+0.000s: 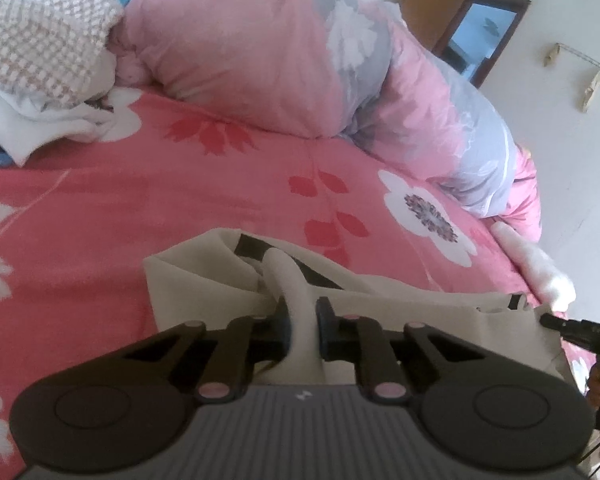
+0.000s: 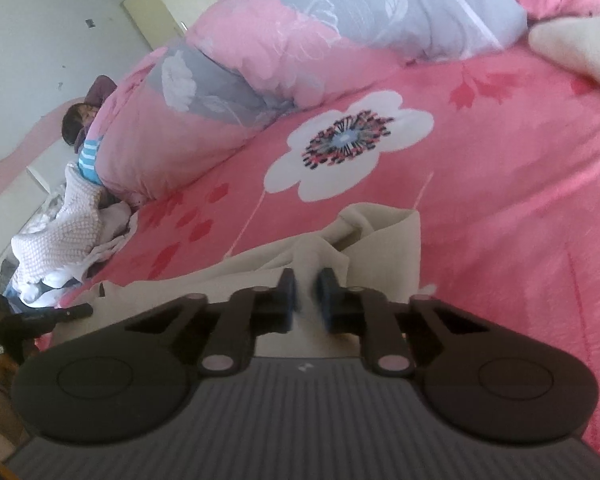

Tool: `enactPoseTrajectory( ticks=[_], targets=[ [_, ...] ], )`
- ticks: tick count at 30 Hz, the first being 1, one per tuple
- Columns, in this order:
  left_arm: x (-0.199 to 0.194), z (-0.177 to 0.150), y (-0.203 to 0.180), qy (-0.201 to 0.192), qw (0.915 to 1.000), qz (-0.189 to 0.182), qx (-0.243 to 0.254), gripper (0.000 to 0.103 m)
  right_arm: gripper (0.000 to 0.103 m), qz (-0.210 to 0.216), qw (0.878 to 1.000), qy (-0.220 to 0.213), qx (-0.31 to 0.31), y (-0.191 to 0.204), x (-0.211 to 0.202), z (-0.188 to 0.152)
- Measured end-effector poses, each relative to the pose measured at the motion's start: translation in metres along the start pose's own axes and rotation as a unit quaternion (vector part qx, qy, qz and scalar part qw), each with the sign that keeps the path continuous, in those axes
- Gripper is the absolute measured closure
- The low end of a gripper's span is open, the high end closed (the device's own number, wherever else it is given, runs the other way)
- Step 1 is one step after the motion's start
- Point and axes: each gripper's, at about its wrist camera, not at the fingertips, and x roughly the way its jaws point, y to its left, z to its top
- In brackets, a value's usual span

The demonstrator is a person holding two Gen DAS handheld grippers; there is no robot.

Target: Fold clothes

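A beige garment (image 1: pixel 204 276) with black trim lies bunched on the pink floral bed sheet (image 1: pixel 140 200), close in front of both grippers. My left gripper (image 1: pixel 303 312) is shut on a raised beige fold of it that runs up between the pads. In the right wrist view the same beige garment (image 2: pixel 384 248) spreads under and past my right gripper (image 2: pixel 308 296), whose blue pads pinch a fold of the cloth. The right gripper's tip (image 1: pixel 572 328) shows at the garment's far right edge, and the left gripper's tip (image 2: pixel 60 314) shows at its left edge.
A puffy pink and grey quilt (image 1: pixel 240 52) is heaped along the far side of the bed. A pile of other clothes (image 1: pixel 40 40) lies at the far left. A cream fluffy item (image 1: pixel 540 268) rests at the bed's right edge. A person's head (image 2: pixel 78 120) shows beyond the quilt.
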Motion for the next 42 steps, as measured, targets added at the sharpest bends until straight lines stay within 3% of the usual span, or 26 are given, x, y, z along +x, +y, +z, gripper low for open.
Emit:
enactPoseTrajectory(
  ticks=[5, 9, 12, 16, 21, 42],
  targets=[
    [0.002, 0.001, -0.002, 0.003, 1.0, 0.003, 0.005, 0.09, 0.094, 0.004, 1.0, -0.015, -0.024, 0.009, -0.007, -0.001],
    [0.006, -0.001, -0.003, 0.008, 0.9998, 0.018, 0.004, 0.086, 0.08, -0.012, 1.0, 0.002, -0.007, 0.004, 0.006, 0.001],
    [0.004, -0.003, -0.011, -0.003, 0.9991, 0.032, 0.029, 0.09, 0.08, -0.013, 1.0, 0.006, -0.001, 0.004, 0.013, -0.001],
    [-0.003, -0.004, -0.025, -0.031, 0.9965, 0.049, 0.061, 0.096, 0.098, -0.031, 0.998, -0.009, -0.058, 0.023, 0.008, -0.006],
    [-0.005, 0.001, -0.033, -0.046, 0.9946, 0.058, 0.073, 0.096, 0.099, -0.047, 0.995, -0.053, -0.075, 0.031, -0.005, 0.002],
    [0.04, 0.032, -0.016, -0.029, 0.9961, 0.056, 0.061, 0.096, 0.1, -0.064, 0.993, -0.058, -0.085, 0.025, 0.034, 0.03]
  ],
)
